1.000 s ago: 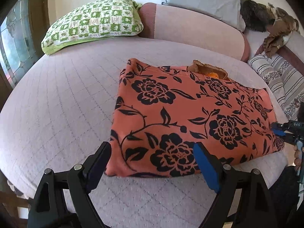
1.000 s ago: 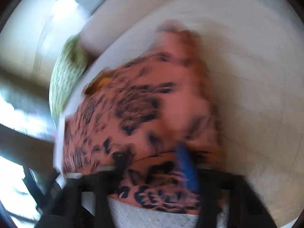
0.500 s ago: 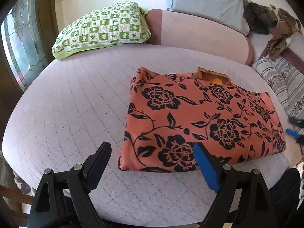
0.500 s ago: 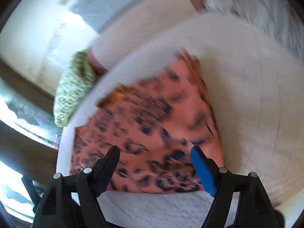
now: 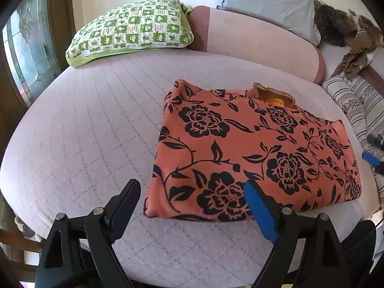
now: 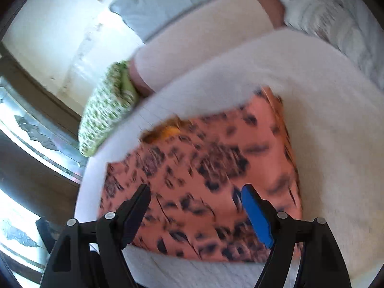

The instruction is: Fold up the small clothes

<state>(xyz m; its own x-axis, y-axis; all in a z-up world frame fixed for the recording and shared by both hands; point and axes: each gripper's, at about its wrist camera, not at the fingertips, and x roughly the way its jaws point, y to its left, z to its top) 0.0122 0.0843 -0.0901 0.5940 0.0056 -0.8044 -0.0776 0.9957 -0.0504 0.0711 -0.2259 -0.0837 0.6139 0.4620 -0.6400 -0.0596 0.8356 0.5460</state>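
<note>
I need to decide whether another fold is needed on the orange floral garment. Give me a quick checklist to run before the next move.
1. Left gripper open, nothing between its fingers: ok.
2. Right gripper free of the cloth: ok; its jaws have just been opening and nothing is between them.
3. Orange floral garment lies flat as a folded rectangle on the bed: ok.
4. Edges lined up: not ok; a brown and orange bit sticks out at the far edge.
5. Layers underneath smooth: cannot tell.
6. Green checked pillow apart from the garment: ok.
</note>
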